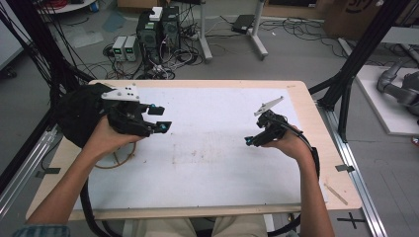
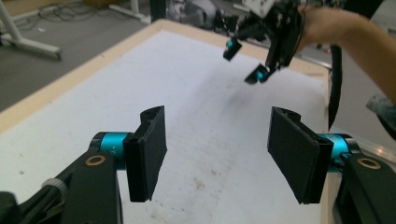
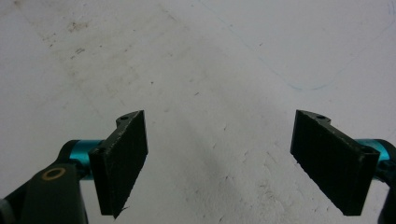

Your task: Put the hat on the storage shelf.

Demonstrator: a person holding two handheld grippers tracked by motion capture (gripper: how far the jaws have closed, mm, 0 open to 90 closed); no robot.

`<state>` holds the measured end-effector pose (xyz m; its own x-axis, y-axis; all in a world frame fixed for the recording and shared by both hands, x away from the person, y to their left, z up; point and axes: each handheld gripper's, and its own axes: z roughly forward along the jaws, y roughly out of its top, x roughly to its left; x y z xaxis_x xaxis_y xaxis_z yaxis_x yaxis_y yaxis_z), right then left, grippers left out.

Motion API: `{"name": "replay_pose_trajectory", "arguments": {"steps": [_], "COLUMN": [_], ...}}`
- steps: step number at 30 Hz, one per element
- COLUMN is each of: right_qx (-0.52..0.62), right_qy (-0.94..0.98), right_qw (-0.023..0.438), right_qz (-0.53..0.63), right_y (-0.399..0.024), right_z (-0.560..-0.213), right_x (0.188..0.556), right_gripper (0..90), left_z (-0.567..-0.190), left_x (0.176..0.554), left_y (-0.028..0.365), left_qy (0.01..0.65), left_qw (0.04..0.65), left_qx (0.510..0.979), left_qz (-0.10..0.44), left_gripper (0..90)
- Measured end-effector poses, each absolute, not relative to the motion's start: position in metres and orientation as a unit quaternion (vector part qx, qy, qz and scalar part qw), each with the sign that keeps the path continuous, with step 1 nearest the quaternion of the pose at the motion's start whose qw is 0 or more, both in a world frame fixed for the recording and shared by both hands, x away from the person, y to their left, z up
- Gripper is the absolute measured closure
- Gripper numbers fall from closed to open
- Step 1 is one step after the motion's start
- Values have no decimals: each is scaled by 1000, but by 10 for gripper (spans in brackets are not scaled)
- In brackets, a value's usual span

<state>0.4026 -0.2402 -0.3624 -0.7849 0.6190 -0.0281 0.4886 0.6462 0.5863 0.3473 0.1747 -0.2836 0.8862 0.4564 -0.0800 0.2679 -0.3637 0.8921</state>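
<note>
At the left of the high view, the person's left hand (image 1: pixel 106 138) is holding the left gripper (image 1: pixel 160 118) above the white sheet (image 1: pixel 212 163) covering the table (image 1: pixel 306 98), with its jaws spread and nothing between them. Just under that hand, at the sheet's left edge, a thin tan ring (image 1: pixel 116 160) is lying on the table, partly hidden by the hand. In the left gripper view, the two black pads (image 2: pixel 147 154) are standing wide apart at the bottom of the frame, pointing across the stained white sheet (image 2: pixel 187 93) toward the other gripper in the upper right of the frame.

Toward the right of the high view, the right hand (image 1: pixel 286 143) is holding the right gripper (image 1: pixel 254 139) low over the sheet, tilted down and toward the centre of the frame. Its jaws are hard to read there, but in the right gripper view the pads (image 3: pixel 121 158) are standing far apart at the lower corners, with bare, speckled sheet (image 3: pixel 210 70) between them. A faint blue pen line (image 3: pixel 303 86) is curving across the upper right of that frame. A small wooden stick (image 1: pixel 336 193) is lying near the table's lower right corner, well apart from both grippers.
</note>
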Motion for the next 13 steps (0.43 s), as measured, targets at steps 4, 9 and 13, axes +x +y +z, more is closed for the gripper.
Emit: {"name": "replay_pose_trajectory", "arguments": {"steps": [4, 9, 13], "right_qx": [308, 309, 307], "right_qy": [900, 899, 900], "right_qw": [115, 116, 116], "right_qz": [286, 286, 288], "right_y": [-240, -241, -241], "right_z": [-362, -362, -362], "right_x": [403, 402, 403], "right_gripper": [186, 186, 186], "left_z": [-287, -287, -286], "left_x": [348, 349, 347], "left_y": [172, 173, 172], "left_qy": [220, 221, 220], "left_qw": [522, 522, 520], "left_qx": [820, 819, 821], "left_qz": [86, 87, 88], "left_gripper": [374, 375, 374]}}
